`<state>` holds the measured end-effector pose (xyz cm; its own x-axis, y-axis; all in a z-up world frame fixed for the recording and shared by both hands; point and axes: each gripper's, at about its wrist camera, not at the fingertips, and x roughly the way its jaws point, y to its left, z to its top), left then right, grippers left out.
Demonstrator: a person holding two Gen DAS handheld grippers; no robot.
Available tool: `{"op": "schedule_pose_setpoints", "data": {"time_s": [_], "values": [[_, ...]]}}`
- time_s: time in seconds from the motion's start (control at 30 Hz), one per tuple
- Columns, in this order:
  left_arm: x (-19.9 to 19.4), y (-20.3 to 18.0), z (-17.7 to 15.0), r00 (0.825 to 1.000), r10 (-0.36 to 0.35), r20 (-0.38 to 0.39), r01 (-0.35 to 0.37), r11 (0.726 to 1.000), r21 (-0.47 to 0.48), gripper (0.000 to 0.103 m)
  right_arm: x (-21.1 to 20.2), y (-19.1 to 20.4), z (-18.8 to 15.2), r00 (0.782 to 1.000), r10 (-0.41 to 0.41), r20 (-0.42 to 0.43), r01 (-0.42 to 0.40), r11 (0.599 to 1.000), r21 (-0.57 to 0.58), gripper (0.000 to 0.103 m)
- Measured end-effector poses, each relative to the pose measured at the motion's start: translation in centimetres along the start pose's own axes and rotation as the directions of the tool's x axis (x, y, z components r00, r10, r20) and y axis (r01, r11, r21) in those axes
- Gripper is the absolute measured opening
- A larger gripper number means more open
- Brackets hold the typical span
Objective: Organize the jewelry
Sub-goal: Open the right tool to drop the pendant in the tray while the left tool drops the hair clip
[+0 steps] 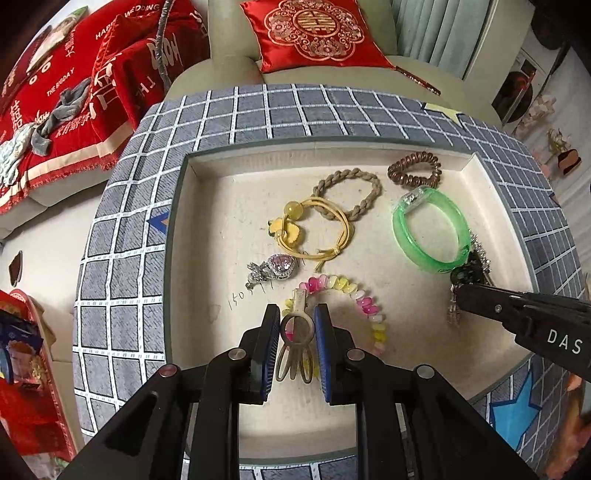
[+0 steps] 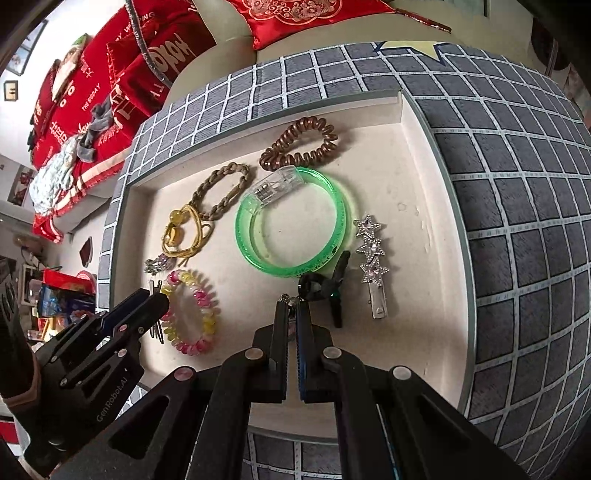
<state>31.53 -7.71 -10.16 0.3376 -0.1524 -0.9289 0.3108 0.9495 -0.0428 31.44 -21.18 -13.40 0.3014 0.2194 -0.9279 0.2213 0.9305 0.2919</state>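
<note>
A cream tray [image 1: 207, 236] [image 2: 417, 229] holds the jewelry. My left gripper [image 1: 296, 321] [image 2: 155, 295] is shut on a metal hair clip [image 1: 295, 328] just above a pink-yellow spiral band [image 1: 365, 306] [image 2: 195, 314]. My right gripper [image 2: 291, 308] [image 1: 458, 291] is shut on a small silver chain piece [image 2: 290, 301], next to a black clip [image 2: 332, 288] and a green bangle [image 2: 295, 225] [image 1: 428, 229]. A star hair clip [image 2: 373, 258], brown coil [image 2: 299, 149] [image 1: 413, 168], braided band [image 2: 221, 190] [image 1: 351, 192], yellow tie [image 2: 184, 232] [image 1: 314, 232] and pink brooch [image 1: 277, 267] lie in the tray.
The tray sits on a grey checked cloth [image 1: 122, 302] [image 2: 517, 221]. Behind are a sofa with red cushions [image 1: 310, 33] and a red blanket [image 1: 55, 103]. Boxes stand at the left [image 2: 62, 299].
</note>
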Motion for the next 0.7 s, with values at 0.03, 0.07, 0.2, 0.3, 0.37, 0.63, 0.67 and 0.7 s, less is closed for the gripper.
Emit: {"op": "schedule_pose_setpoints", "data": {"time_s": [0.03,0.07,0.2,0.3,0.37,0.63,0.67,0.7], "values": [[0.2,-0.1,0.0,1.0,0.003,-0.007,-0.003,1.0,0.001,0.034,0.0,0.0,0.0,1.0,0.0,0.0,0.0,1.0,0.0,0.005],[0.4,-0.1,-0.1,1.0,0.005,-0.01,-0.005,1.0,0.003,0.034,0.1,0.0,0.0,1.0,0.0,-0.003,0.0,1.0,0.002,0.005],[0.7,-0.3,-0.2,1.0,0.02,-0.021,-0.019,1.0,0.017,0.034,0.2,-0.2,-0.1,1.0,0.008,-0.009,-0.007,1.0,0.01,0.006],[0.5,-0.4,-0.3,1.0,0.02,-0.019,-0.02,1.0,0.015,0.034,0.2,-0.4,-0.1,1.0,0.012,-0.017,-0.012,1.0,0.019,0.009],[0.1,-0.4,-0.4,1.0,0.023,-0.003,-0.023,1.0,0.014,0.034,0.1,-0.6,-0.2,1.0,0.022,-0.015,-0.022,0.999,0.028,0.018],[-1.0,-0.2,-0.8,1.0,0.013,0.018,-0.013,1.0,0.018,0.034,-1.7,-1.1,-0.8,0.999,0.043,0.027,-0.044,0.998,0.049,0.045],[-1.1,-0.2,-0.8,1.0,0.012,0.021,-0.013,1.0,0.017,0.034,-1.9,-1.2,-0.8,0.999,0.041,0.032,-0.043,0.998,0.054,0.045],[-1.3,-0.2,-0.8,1.0,0.012,0.026,-0.013,1.0,0.016,0.034,-2.1,-1.4,-0.9,0.998,0.041,0.037,-0.043,0.997,0.06,0.045]]}}
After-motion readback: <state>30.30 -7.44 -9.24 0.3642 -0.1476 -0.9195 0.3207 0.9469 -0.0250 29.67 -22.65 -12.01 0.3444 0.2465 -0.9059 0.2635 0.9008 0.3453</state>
